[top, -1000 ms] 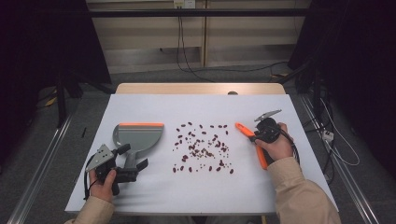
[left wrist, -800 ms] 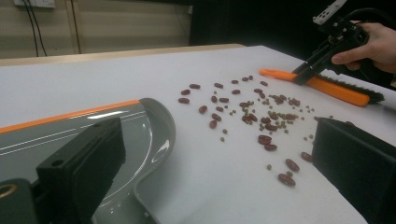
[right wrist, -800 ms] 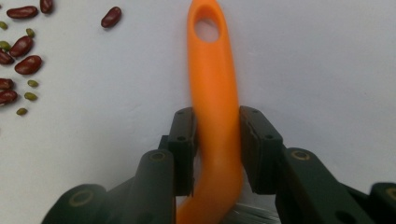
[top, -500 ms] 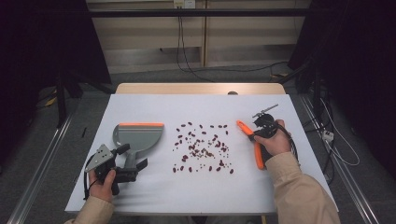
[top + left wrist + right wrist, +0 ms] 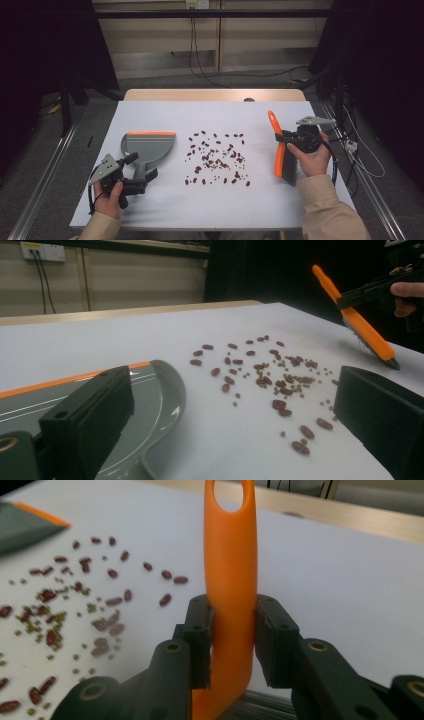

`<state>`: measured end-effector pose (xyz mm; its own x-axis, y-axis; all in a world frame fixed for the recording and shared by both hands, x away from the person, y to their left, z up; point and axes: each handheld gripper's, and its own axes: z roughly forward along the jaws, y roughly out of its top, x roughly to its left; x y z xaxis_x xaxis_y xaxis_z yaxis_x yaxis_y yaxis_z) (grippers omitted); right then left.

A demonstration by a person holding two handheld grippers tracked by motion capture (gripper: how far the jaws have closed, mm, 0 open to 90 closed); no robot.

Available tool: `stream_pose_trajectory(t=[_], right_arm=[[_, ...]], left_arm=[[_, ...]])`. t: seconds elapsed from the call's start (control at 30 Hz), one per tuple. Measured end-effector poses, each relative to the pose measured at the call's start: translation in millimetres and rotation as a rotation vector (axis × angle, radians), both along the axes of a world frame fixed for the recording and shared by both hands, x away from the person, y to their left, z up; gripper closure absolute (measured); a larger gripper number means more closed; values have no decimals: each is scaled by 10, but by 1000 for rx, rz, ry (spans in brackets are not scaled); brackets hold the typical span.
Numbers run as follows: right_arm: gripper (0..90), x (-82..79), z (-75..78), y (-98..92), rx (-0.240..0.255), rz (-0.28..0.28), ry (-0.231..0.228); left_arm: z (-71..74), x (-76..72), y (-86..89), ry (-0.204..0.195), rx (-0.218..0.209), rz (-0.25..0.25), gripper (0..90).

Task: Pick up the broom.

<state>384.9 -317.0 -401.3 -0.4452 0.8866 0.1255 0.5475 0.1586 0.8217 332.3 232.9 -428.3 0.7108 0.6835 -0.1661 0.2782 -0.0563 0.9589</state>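
**Brush in hand, beans still on the table**

We have the right gripper clamped on the orange handle of the brush, the jaws pressed tight on either side of it – the right gripper view shows this plainly. The brush hangs tilted at the right side of the table, bristles low, well apart from the beans. Those lie scattered over the middle of the white top, dark red ones mixed with small green ones.

Our left gripper sits at the handle of the grey dustpan, which lies flat to the left of the beans with its orange lip facing away from us. In the left gripper view the jaws stand wide apart, with nothing pinched between them.

We judge the brush to be just picked up and the sweeping not yet begun. The next move calls for bristles set down beyond the right edge of the scatter – and a pan gripped and turned toward them.
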Motion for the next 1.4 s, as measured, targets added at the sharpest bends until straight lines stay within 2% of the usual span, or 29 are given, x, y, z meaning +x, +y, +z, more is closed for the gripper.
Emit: stream_pose_trajectory(t=[0.2, 0.27, 0.43, 0.53, 0.67, 0.8, 1.0, 1.07, 1.17, 1.4], right_arm=[[705, -168, 137, -62, 106, 6, -108], [705, -189, 173, -65, 120, 11, -135], [705, -189, 228, 4, 154, 41, -170], [705, -177, 286, 82, 167, 60, -189], [705, -146, 386, 190, 195, 83, -220], [705, -110, 494, 330, 208, 107, -232], [705, -49, 613, 587, 198, 147, -247], [705, -28, 634, 677, 195, 163, -246], [704, -8, 652, 817, 188, 185, -248], [704, 62, 623, 1125, 190, 227, -234]], left_arm=[[163, 29, -90, 2, 10, -1, 25], [216, 40, -139, 2, 19, -15, 27], [303, 55, -318, 18, 23, -71, 29], [347, 67, -438, 10, 43, -102, 28], [398, 96, -600, 3, 39, -136, 28], [430, 147, -758, 9, 43, -148, 29], [446, 232, -1031, 44, 54, -184, 40], [429, 269, -1116, 67, 60, -179, 46], [399, 317, -1230, 109, 73, -188, 90], [333, 394, -1502, 133, 95, -189, 200]])
